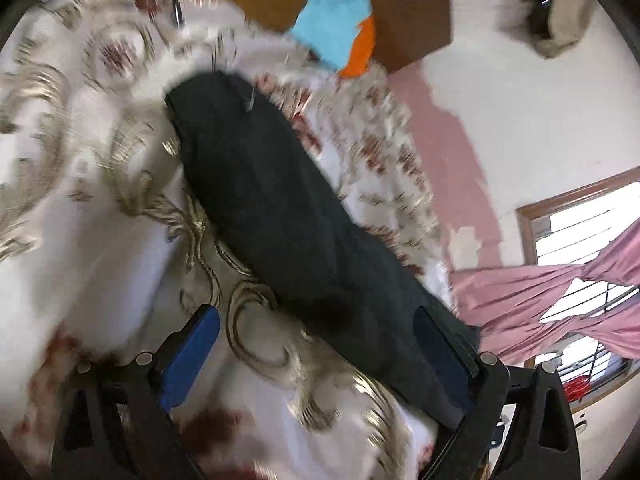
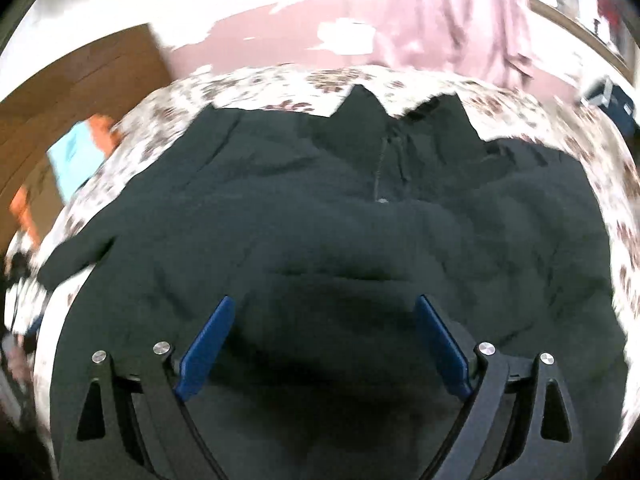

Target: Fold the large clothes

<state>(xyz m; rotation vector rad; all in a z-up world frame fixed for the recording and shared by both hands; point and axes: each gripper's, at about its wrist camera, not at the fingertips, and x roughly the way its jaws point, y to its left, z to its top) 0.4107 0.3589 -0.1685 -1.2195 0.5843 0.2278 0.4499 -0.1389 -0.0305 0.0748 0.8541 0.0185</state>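
Floral bedding point(image 1: 100, 208), white with gold scrolls and red blossoms, fills the scene, and a pink-and-white wall point(image 1: 532, 92), a window point(image 1: 580, 240) with a pink curtain point(image 1: 560, 296) and a brown door point(image 1: 404, 8) are seen beyond it. A dark jacket point(image 2: 320, 208) is spread flat on the bed, its collar and zip point(image 2: 380, 168) pointed toward the wall and one sleeve point(image 2: 76, 260) stretched out to the side.

The right gripper point(image 2: 322, 344) is held wide open just above the jacket's lower body, with nothing between its blue pads point(image 2: 206, 354). The left gripper point(image 1: 316, 356) is also spread open; dark fabric point(image 1: 280, 208) is seen running away from it across the bed and lying against its right-hand pad, but no pinch is made.

The step in hand is judged to be taking hold for a fold. A clean fold would be helped if an edge or sleeve end were pinched rather than mid-panel cloth, so that a single layer is lifted and carried across evenly. The jaws should be lowered until the cloth sits well between the pads before being closed.

Bare bedding is visible on every side of the jacket, so room for folding inward is judged ample. The far bed edge lies close behind the collar, with the wall beyond it. Both views are blurred, so fine creases cannot be told.
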